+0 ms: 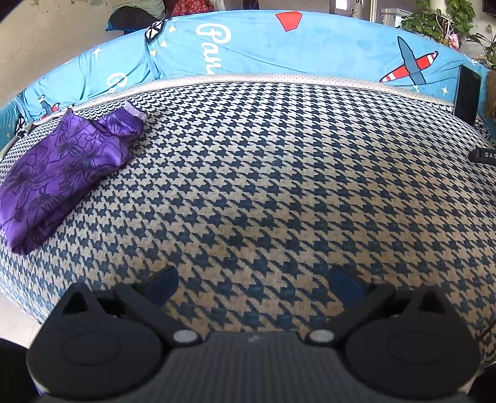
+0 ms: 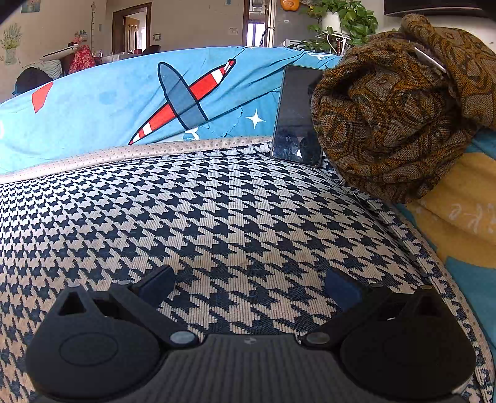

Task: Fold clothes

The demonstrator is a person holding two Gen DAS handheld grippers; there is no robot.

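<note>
Over houndstooth cushion [image 1: 263,186], both tongs [image 1: 252,283] [image 2: 249,286] spread wide and empty, folded purple garment [image 1: 55,173] far left, brown garment [image 2: 396,117] bundled right

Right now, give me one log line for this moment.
left gripper open, empty | right gripper open, empty | purple garment folded | brown garment bundled, untouched

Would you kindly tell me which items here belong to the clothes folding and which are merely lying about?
Belongs to the job:
purple floral garment, folded
brown patterned garment, bundled
left gripper, open
right gripper, open

Just lying about:
phone, propped upright
potted plant
</note>
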